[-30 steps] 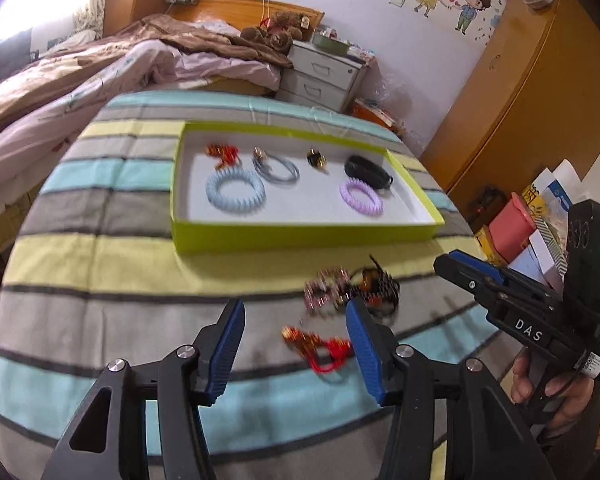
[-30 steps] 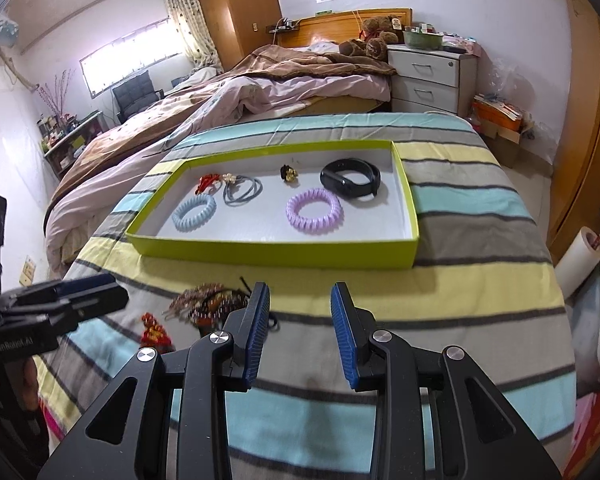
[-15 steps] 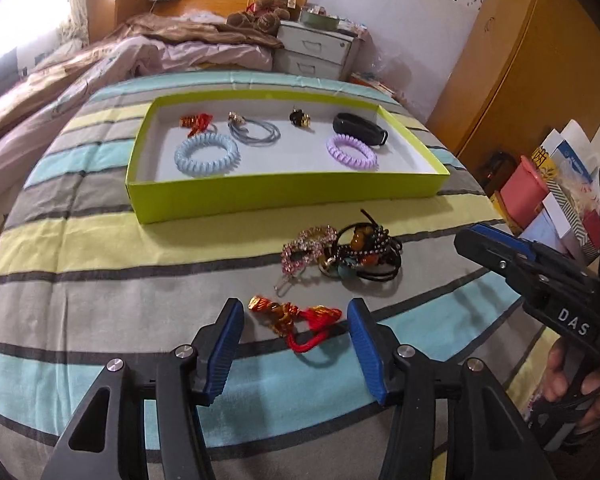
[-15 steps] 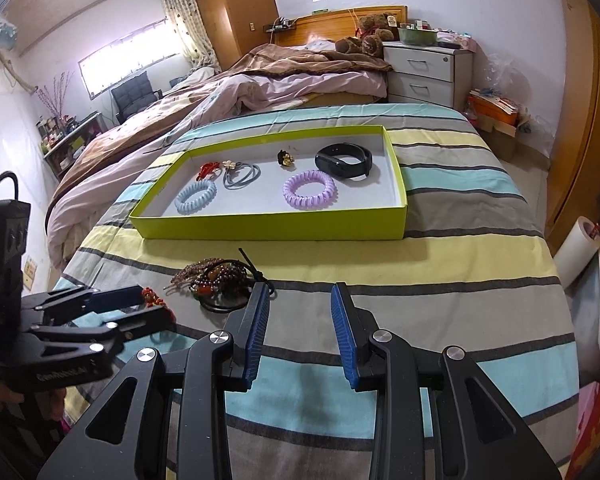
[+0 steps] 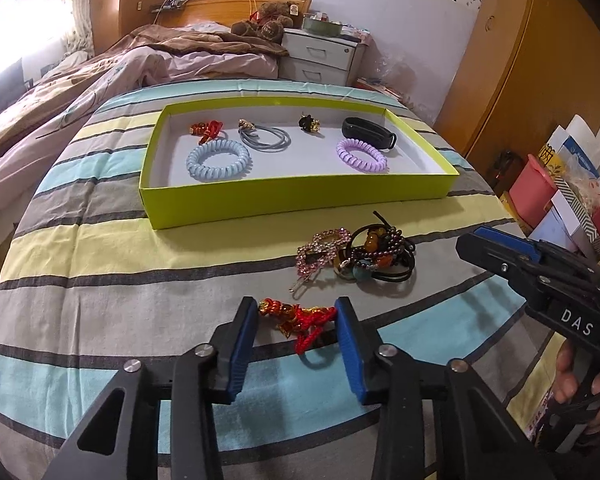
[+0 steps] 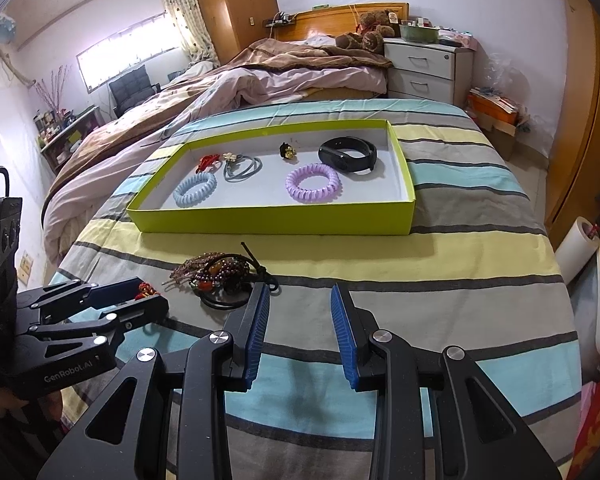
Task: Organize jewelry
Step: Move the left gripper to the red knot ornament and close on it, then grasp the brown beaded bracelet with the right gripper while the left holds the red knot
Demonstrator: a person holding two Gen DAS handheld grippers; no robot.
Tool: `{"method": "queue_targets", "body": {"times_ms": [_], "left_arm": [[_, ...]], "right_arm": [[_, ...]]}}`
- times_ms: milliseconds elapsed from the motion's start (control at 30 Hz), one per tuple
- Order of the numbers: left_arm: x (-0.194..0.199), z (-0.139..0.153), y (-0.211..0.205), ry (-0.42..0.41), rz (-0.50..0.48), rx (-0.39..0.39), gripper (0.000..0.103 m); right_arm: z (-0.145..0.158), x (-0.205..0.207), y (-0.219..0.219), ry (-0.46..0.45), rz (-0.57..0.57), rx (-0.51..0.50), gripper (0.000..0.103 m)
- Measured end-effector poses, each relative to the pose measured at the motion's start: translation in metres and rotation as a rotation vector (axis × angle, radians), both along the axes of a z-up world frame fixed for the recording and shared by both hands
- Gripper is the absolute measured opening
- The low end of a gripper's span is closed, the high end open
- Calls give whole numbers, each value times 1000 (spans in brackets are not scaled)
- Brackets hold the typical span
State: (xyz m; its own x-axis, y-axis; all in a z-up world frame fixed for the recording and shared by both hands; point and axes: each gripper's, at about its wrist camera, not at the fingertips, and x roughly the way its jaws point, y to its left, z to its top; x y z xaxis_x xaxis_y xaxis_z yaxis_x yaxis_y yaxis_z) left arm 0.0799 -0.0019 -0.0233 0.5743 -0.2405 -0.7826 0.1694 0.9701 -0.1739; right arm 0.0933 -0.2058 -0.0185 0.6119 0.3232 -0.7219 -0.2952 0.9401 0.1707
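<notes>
**Closing on the red knotted charm**

Our left tongs (image 5: 296,322) are down on the striped bedspread (image 5: 100,280) with the red knotted charm (image 5: 300,320) between the blue pads (image 5: 242,344). The jaws are closing, and the charm's ends appear to meet both pads, though we cannot say the grip is firm yet. Its red cord loop trails toward us, below the pads, on the cloth.

To do this well, we should finish the squeeze on the beaded body of the charm, not on the loose cord, which would likely slip through. We judge it wise to keep the tips just off the fabric so the bedspread is not pinched up with it, then lift straight before swinging toward the green tray (image 5: 300,200), which lies farther up the bed and already holds a blue coil band (image 5: 219,160), a purple coil band (image 5: 363,155), a black wristband (image 5: 370,133) and smaller pieces.

The tangled pile of beads and pink clip (image 5: 356,254) sits just beyond the charm; we should avoid snagging it.

Our right tongs (image 6: 300,320) are parted with nothing in them, just beside that pile.
</notes>
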Motion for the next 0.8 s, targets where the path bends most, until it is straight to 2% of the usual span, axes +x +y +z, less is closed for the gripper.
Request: {"method": "queue_targets", "body": {"times_ms": [200, 467, 700, 767, 800], "left_arm": [[-4, 1, 5, -10, -2, -16, 33], [-11, 4, 22, -28, 30, -32, 32], [-14, 5, 33, -29, 48, -46, 32], [-13, 4, 35, -25, 53, -50, 32], [-14, 3, 37, -23, 53, -55, 32]], "right_arm": [[0, 0, 7, 1, 5, -13, 33], [1, 1, 22, 4, 34, -5, 33], [-1, 10, 44, 31, 58, 62, 33], [-3, 15, 50, 42, 57, 67, 36], [-4, 17, 51, 48, 54, 62, 46]]}}
